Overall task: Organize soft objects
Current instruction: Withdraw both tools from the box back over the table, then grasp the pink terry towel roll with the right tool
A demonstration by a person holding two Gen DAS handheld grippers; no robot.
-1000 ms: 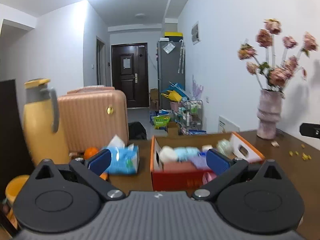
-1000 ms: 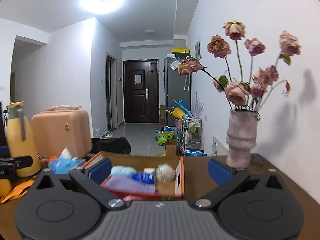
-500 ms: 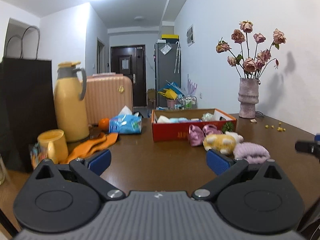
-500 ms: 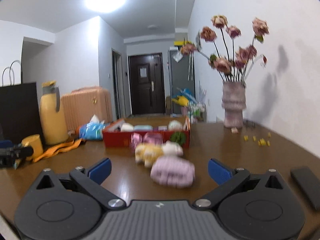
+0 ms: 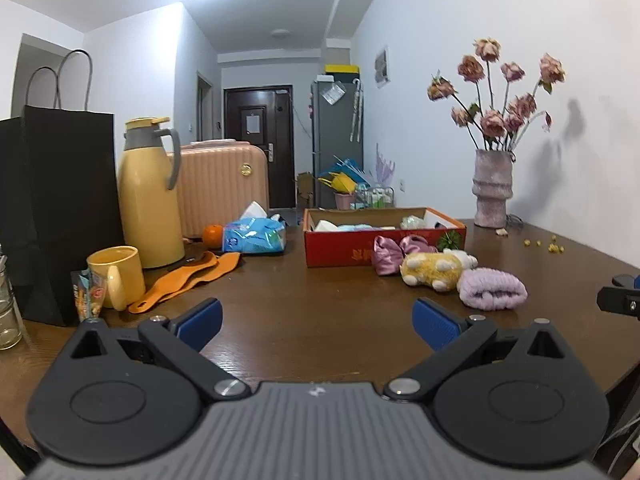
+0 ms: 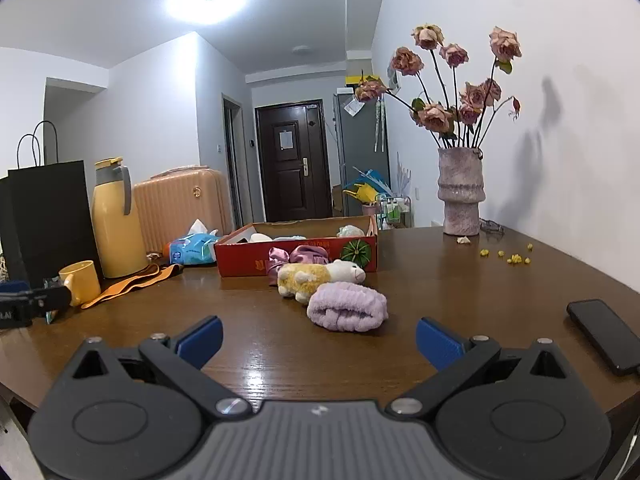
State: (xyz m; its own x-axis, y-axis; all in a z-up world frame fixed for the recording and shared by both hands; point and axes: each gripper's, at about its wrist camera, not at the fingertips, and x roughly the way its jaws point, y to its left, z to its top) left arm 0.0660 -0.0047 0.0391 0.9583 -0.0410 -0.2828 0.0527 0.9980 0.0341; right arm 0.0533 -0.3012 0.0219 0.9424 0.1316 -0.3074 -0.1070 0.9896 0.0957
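Note:
A rolled lilac towel (image 6: 347, 306) lies on the brown table (image 6: 280, 352), nearest to me. Behind it lies a yellow-and-white plush animal (image 6: 316, 276), then a pink satin scrunchie (image 6: 298, 257) against the red cardboard box (image 6: 296, 254), which holds several pale soft items. The same towel (image 5: 492, 289), plush (image 5: 434, 271), scrunchie (image 5: 394, 251) and box (image 5: 380, 240) sit right of centre in the left wrist view. My left gripper (image 5: 316, 322) and right gripper (image 6: 318, 338) hover open and empty over the near table, well short of the toys.
At the left stand a black paper bag (image 5: 56, 208), a yellow thermos (image 5: 150, 196), a yellow mug (image 5: 116, 276), an orange strap (image 5: 188, 276) and a blue tissue pack (image 5: 256, 236). A flower vase (image 6: 460, 196) stands at the back right; a black phone (image 6: 604, 334) lies near the right edge.
Both grippers have pulled back from above the box toward the near table edge. The towel, plush and scrunchie have come into view in front of the box.

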